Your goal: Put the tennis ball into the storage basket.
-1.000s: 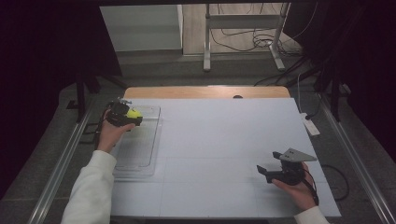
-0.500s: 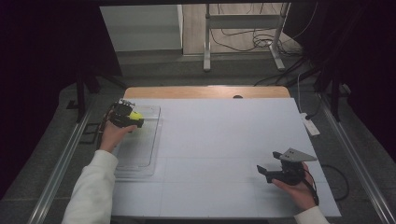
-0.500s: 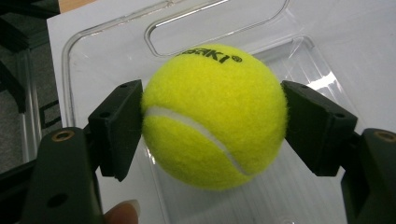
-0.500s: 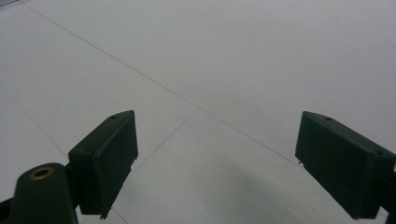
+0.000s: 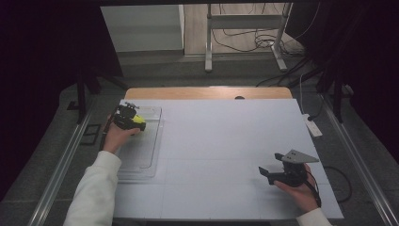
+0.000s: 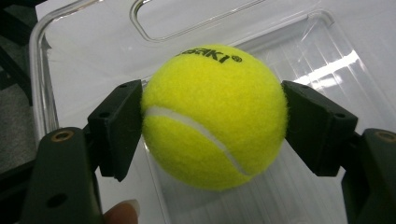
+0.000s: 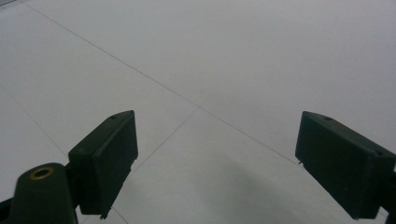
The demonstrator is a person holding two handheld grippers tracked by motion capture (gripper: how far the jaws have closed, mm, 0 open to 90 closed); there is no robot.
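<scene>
A yellow tennis ball [image 6: 212, 114] with black lettering sits squeezed between the two black jaws of my left gripper [image 6: 212, 126]. In the high view that left gripper [image 5: 134, 120] holds the ball [image 5: 138, 120] over the far end of a clear plastic tray [image 5: 141, 155] at the table's left side. The tray's wall [image 6: 39, 79] curves behind the ball in the left gripper view. My right gripper [image 5: 264, 173] hovers low near the front right of the white table [image 5: 221, 136], jaws wide apart with nothing between them [image 7: 212, 168].
A wooden strip [image 5: 207, 92] runs along the table's far edge. A white power strip [image 5: 312, 125] lies at the right edge. Metal rails [image 5: 61, 165] flank the table, and a stand with cables [image 5: 244, 42] is on the floor beyond.
The left gripper with the ball has shifted slightly over the tray's far end. The right gripper has stayed in place.
</scene>
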